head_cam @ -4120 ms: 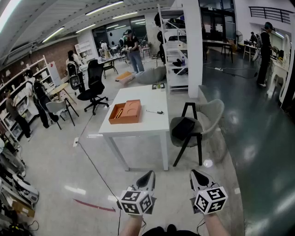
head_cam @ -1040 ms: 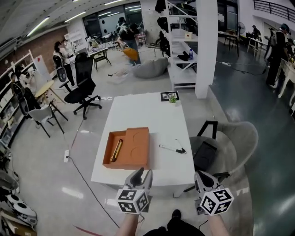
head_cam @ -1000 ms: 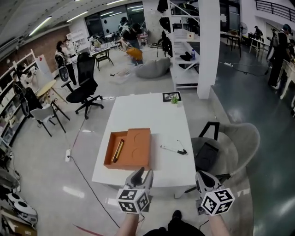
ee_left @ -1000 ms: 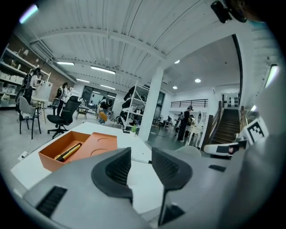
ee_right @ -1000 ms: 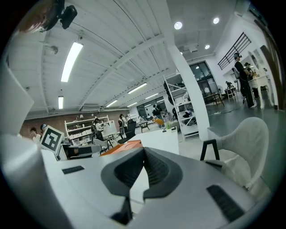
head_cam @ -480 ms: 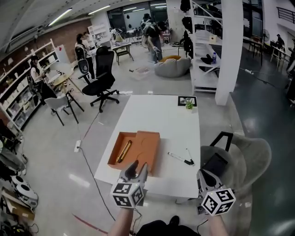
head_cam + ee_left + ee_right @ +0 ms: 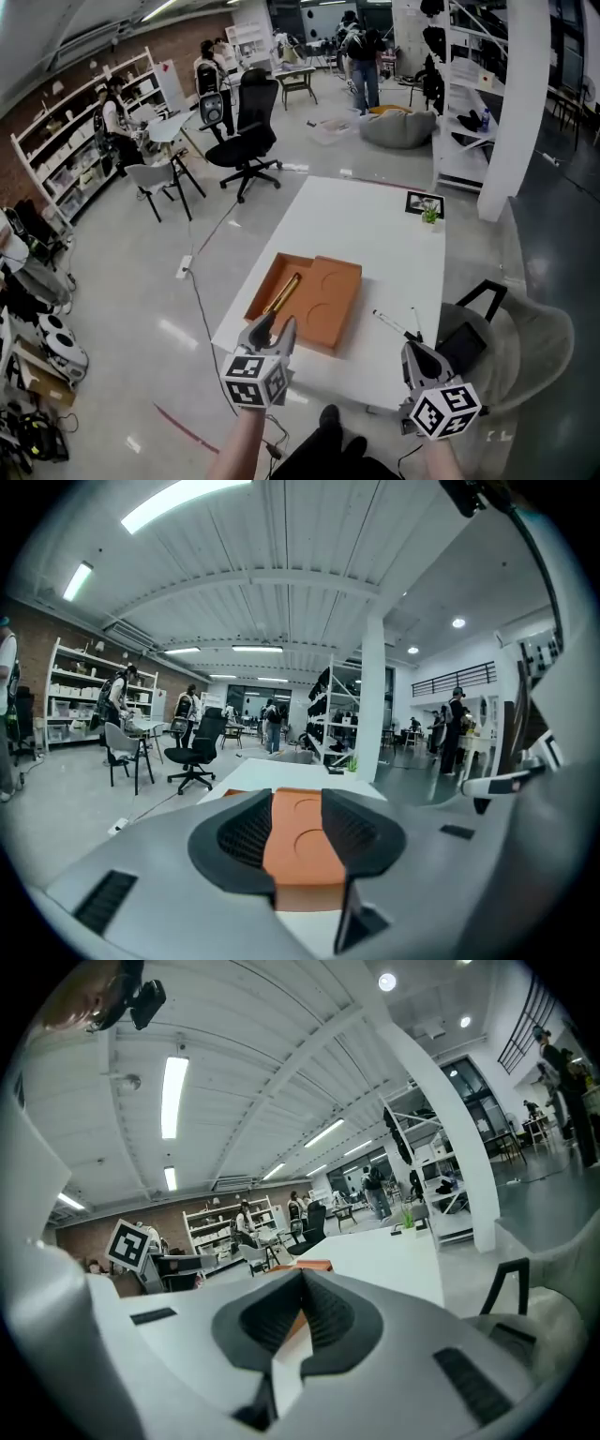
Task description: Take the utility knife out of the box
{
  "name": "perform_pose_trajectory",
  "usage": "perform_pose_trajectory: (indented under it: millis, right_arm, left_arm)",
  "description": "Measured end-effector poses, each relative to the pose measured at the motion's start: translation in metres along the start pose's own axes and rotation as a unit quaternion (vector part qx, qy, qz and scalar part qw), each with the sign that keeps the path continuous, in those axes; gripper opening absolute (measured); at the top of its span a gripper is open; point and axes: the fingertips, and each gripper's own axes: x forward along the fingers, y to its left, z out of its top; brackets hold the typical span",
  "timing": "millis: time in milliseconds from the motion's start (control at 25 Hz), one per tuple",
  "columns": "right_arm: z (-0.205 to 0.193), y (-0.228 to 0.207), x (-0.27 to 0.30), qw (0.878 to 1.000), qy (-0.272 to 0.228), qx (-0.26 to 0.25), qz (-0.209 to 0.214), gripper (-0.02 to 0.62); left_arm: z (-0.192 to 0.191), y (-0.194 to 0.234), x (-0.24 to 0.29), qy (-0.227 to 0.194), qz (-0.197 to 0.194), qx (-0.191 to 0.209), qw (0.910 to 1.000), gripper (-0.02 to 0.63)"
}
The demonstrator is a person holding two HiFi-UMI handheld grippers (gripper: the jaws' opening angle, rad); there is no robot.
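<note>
An open orange box (image 7: 323,302) lies on the near-left part of a white table (image 7: 384,244). A gold utility knife (image 7: 282,293) rests in its long left slot. My left gripper (image 7: 272,328) hovers at the table's near edge, just short of the box. Its jaws are opening and nothing is between them. In the left gripper view the box (image 7: 305,841) shows through the gap of the left gripper (image 7: 297,803). My right gripper (image 7: 412,352) is shut and empty, near the table's near-right corner. The right gripper view shows the right gripper (image 7: 302,1283) with a sliver of box (image 7: 315,1266) beyond.
A black-capped pen (image 7: 397,325) lies right of the box. A small plant (image 7: 429,215) and a picture frame (image 7: 422,201) stand at the far end. A grey chair (image 7: 530,342) sits beside the table's right. A cable (image 7: 202,305) runs across the floor on the left.
Both grippers have come forward to the table's near edge; the box now lies just ahead of the left gripper. The left jaws stand wider apart.
</note>
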Motion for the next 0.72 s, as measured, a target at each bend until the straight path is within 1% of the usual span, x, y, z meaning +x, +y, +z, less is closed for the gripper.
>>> perform_pose_trajectory:
  millis: [240, 400, 560, 720]
  right_arm:
    - [0.001, 0.024, 0.047, 0.999, 0.014, -0.006, 0.034, 0.000]
    - [0.002, 0.036, 0.077, 0.999, 0.023, -0.008, 0.048, 0.000]
    - [0.003, 0.041, 0.102, 0.998, 0.029, -0.009, 0.052, 0.000]
    - [0.002, 0.040, 0.124, 0.998, 0.036, -0.004, 0.047, 0.000]
  left_arm:
    - [-0.002, 0.047, 0.004, 0.005, 0.029, -0.017, 0.9994, 0.150]
    - [-0.005, 0.074, 0.013, 0.016, 0.042, -0.025, 0.9987, 0.150]
    - [-0.008, 0.095, 0.027, 0.030, 0.048, -0.029, 0.9980, 0.150]
    - [-0.015, 0.111, 0.043, 0.048, 0.048, -0.037, 0.9970, 0.150]
